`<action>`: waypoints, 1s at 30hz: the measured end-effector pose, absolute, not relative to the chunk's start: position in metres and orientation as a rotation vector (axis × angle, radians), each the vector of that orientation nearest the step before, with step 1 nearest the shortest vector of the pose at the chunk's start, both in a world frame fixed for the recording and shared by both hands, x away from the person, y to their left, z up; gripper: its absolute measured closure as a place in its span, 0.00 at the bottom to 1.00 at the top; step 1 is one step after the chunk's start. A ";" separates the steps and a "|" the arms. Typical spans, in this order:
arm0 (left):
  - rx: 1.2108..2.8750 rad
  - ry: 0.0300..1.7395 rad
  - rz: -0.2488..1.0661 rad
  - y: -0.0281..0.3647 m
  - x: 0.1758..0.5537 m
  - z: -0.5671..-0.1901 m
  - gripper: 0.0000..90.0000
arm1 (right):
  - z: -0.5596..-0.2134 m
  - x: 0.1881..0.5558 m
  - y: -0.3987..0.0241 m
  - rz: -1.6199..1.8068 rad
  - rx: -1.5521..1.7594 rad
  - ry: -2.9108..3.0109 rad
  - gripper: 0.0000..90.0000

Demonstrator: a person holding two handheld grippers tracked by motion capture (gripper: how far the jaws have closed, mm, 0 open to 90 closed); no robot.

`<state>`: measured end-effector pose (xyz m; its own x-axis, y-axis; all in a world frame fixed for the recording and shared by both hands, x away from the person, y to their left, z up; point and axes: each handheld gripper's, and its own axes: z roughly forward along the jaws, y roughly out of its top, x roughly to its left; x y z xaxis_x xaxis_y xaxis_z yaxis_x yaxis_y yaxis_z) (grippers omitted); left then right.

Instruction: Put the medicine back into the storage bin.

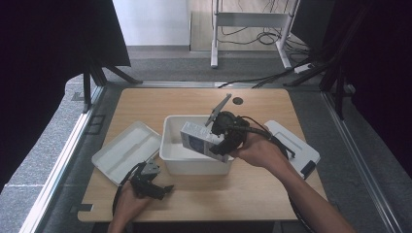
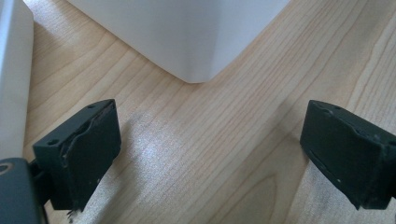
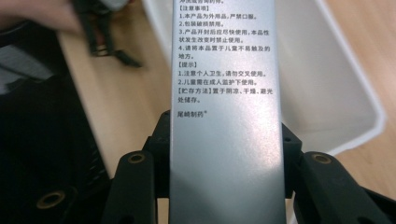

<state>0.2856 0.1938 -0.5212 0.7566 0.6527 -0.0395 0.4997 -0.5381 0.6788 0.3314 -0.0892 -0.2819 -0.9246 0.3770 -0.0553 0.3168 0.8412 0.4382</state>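
Right gripper (image 1: 219, 145): grasping a box, jaws clamped on its two long sides; held above the near right part of the bin, at about 3 o'clock from table centre.
Box (image 1: 199, 138): flat silver-grey carton, dark patch on its near face in the high view; raised over the bin, tilted, clear of the bin floor. In the right gripper view its printed side (image 3: 226, 116) runs up between the jaws.
Bin (image 1: 171, 145): white, open-topped, rectangular, at table centre; left and far parts of its inside show bare under the box.
Lid (image 1: 127, 150): white, flat, at 9 o'clock from the bin, its right edge just beside the bin's left wall.
Left gripper (image 1: 154, 188): released, jaws spread wide with bare wood between them; rests low at 7 o'clock from the bin, near the table's near edge. In the left gripper view (image 2: 210, 154) the bin's corner (image 2: 196, 70) stands ahead of the jaws, apart from them.
White device (image 1: 296, 145): flat, at 3 o'clock from the bin, close to the table's right edge, partly behind the right hand (image 1: 260, 150).
Table (image 1: 194, 99): light wood; open strip along the far edge at 12 o'clock, with a small dark round hole (image 1: 237, 101); open strip along the near edge at 6 o'clock, between the two forearms.
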 end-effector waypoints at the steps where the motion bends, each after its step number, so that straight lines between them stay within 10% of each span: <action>1: 2.256 0.858 0.285 0.194 0.286 -0.521 0.06 | -0.285 0.340 -0.088 0.632 0.565 2.856 0.62; 30: 2.261 0.852 0.286 0.194 0.285 -0.521 0.07 | -0.401 0.405 -0.072 0.525 0.729 2.868 0.62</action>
<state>0.2850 0.1942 -0.5208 0.7600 0.6489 -0.0359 0.4960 -0.5435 0.6772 0.4047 -0.0720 -0.4013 -0.8738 0.4842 -0.0449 0.4369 0.8222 0.3647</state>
